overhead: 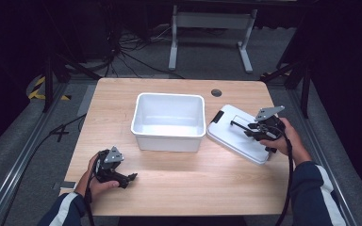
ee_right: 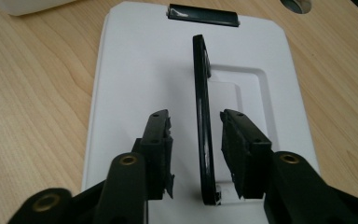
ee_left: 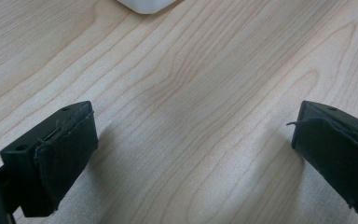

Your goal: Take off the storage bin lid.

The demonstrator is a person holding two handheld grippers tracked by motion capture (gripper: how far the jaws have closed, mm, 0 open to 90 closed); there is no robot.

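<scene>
Pale wood-grain table (overhead: pixel 179 188), smooth laminate, rounded corners, dark carpet and cables around it.

Item: white plastic bin (overhead: pixel 168 120), rectangular, rolled rim, glossy and empty, standing at mid-table.

Item: white lid (overhead: pixel 242 134), flat moulded plastic with a sunken panel, lying on the table just beside the bin, on your right. A black clip (ee_right: pixel 203 15) sits at its far edge; a thin black handle (ee_right: pixel 204 126) stands up on edge from the panel.

Your right gripper (overhead: pixel 257 130): jaws apart, one on each side of the handle, not yet pinching it. Close off-centre and the narrow, slick handle may fold flat or slip; lift by it alone and the lid would likely swing and knock the bin.

Your left gripper (overhead: pixel 125 181): jaws wide apart over bare wood, holding nothing.
</scene>
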